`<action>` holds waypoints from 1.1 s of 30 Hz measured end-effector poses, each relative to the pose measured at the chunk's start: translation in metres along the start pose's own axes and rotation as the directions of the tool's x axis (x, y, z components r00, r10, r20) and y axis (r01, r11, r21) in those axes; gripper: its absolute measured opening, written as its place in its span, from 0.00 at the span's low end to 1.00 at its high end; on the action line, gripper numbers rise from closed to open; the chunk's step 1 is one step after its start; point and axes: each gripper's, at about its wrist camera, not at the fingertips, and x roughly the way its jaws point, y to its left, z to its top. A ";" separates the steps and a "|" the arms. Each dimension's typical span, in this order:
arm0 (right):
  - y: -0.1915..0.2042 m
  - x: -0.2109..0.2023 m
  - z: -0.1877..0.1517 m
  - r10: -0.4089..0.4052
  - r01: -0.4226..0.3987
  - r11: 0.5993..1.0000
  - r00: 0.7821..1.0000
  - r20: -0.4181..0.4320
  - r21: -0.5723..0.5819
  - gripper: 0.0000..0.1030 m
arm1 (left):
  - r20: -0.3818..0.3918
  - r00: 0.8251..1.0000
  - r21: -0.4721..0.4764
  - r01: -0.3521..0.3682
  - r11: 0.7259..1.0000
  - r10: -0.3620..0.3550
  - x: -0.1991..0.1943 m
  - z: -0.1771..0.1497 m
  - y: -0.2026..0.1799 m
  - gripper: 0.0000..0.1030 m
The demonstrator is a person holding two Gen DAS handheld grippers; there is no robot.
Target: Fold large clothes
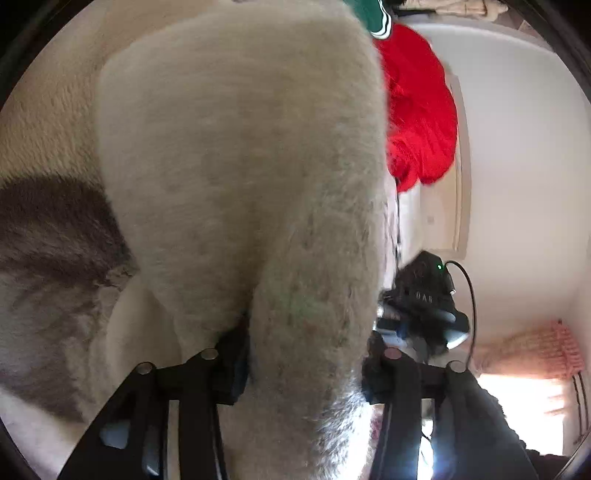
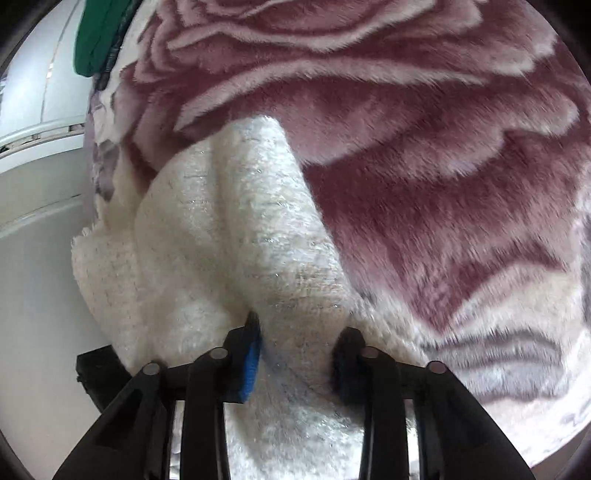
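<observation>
A fluffy cream-white garment (image 1: 240, 166) hangs in front of the left wrist camera and fills most of that view. My left gripper (image 1: 306, 354) is shut on a thick fold of it. In the right wrist view the same cream garment (image 2: 229, 236) bunches up between the fingers. My right gripper (image 2: 299, 347) is shut on it, just above a plush blanket (image 2: 443, 166) with a big mauve rose pattern. The other gripper (image 1: 424, 306) shows at the right of the left wrist view, partly hidden by the garment.
A red garment (image 1: 417, 107) and a green one with white trim (image 1: 369, 18) lie beyond the cream one. The green garment (image 2: 99, 33) also shows at the blanket's far left. White wall and a curtained window (image 1: 528, 376) are at the right. White floor (image 2: 37, 295) lies left of the blanket.
</observation>
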 end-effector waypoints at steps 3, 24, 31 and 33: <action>0.001 -0.016 -0.013 0.029 -0.029 1.000 0.999 0.033 0.004 0.59 | -0.016 1.000 -0.014 -0.009 1.000 0.009 -0.025 0.002 -0.004 0.57; -0.098 0.049 -0.192 0.405 -0.598 0.693 0.784 0.470 0.401 0.83 | 0.148 0.978 -0.073 0.158 0.985 -0.146 -0.089 0.041 0.006 0.10; -0.100 0.047 -0.172 0.370 -0.546 0.736 0.820 0.436 0.401 0.83 | 0.159 0.986 -0.279 -0.007 0.960 0.053 -0.108 0.003 0.093 0.11; -0.097 0.040 -0.163 0.344 -0.510 0.762 0.841 0.418 0.398 0.83 | 0.134 0.989 -0.255 -0.023 0.967 0.059 -0.105 0.006 0.082 0.14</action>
